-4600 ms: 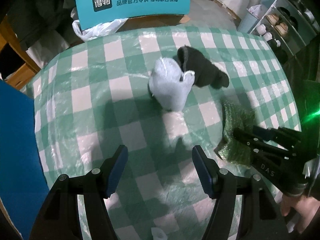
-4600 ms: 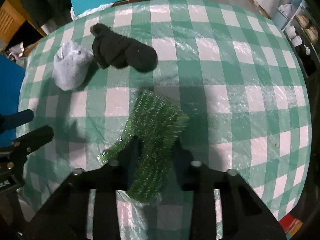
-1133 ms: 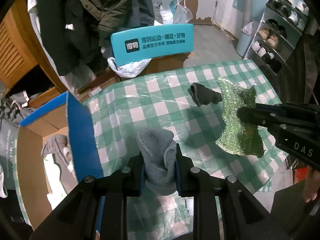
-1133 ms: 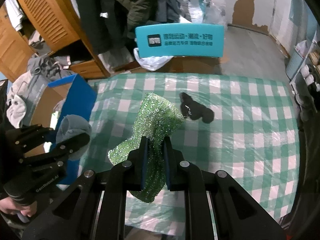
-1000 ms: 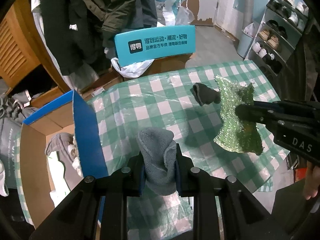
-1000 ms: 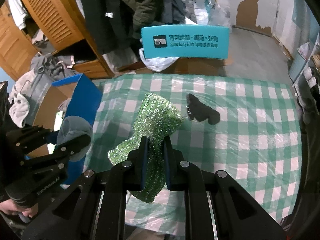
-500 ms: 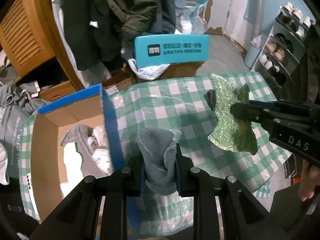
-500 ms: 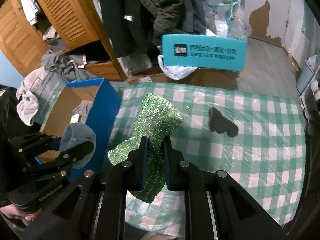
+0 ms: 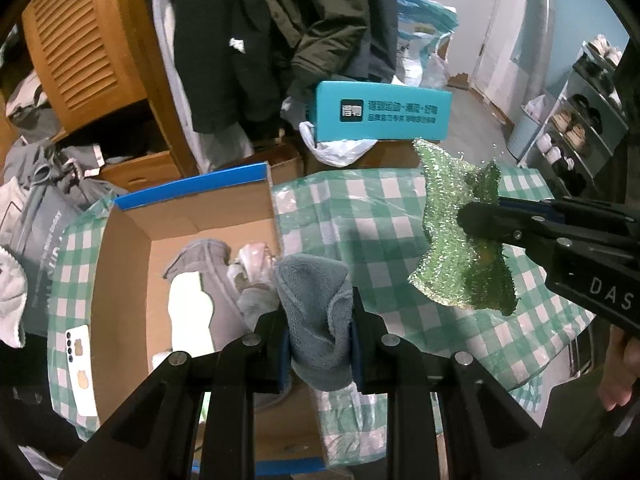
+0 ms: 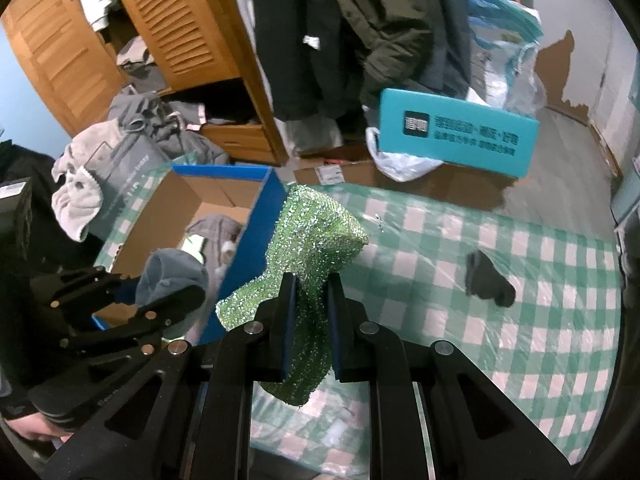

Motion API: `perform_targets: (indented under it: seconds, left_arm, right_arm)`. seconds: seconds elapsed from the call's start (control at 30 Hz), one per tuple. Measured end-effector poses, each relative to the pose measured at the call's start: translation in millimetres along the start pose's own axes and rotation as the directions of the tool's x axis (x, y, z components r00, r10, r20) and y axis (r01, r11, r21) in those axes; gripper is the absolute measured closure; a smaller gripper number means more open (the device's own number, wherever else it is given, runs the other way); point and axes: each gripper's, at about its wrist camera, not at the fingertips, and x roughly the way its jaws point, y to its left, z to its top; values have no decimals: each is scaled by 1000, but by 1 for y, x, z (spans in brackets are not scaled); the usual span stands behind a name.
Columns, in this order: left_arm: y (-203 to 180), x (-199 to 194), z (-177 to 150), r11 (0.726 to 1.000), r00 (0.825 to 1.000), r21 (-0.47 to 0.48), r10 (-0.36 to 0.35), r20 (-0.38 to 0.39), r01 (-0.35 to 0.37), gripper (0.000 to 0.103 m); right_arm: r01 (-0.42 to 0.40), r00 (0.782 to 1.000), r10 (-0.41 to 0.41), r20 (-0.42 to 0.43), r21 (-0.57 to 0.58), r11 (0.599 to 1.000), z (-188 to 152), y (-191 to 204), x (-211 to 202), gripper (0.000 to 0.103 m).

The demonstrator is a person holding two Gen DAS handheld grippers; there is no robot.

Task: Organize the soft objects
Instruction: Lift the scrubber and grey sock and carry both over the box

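My left gripper [image 9: 318,332] is shut on a grey sock [image 9: 316,312], held in the air at the right wall of an open cardboard box [image 9: 132,240] with blue edges. From the right wrist view the left gripper [image 10: 164,286] with the grey sock [image 10: 170,270] hangs over that box [image 10: 160,216]. My right gripper [image 10: 311,320] is shut on a glittery green cloth [image 10: 310,248], lifted above the green checked tablecloth [image 10: 520,320]. In the left wrist view the right gripper [image 9: 466,218] pinches the green cloth [image 9: 460,252]. A dark sock [image 10: 486,280] lies on the table.
The box holds several grey and white garments [image 9: 208,280]. A teal box [image 9: 382,112] and a white plastic bag [image 9: 340,146] stand behind the table. A wooden wardrobe [image 10: 160,40] with hanging coats [image 10: 360,32] fills the back; shoe shelves [image 9: 580,128] are at the right.
Both grippers have carried their cloths leftward and up, from over the table toward the cardboard box, which now shows much more fully. Neither grip has altered.
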Motion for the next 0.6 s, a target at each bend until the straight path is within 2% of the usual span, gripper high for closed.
perform_targets:
  seconds: [0.33, 0.6]
  left_arm:
    - [38, -11, -8, 999, 1000, -50, 10, 24, -9, 80]
    - [79, -4, -19, 992, 1000, -120, 31, 4, -30, 80]
  right_arm:
    - [-17, 1000, 17, -12, -43, 999, 11, 37, 15, 89]
    - [-43, 998, 40, -41, -86, 995, 18, 72, 34, 89]
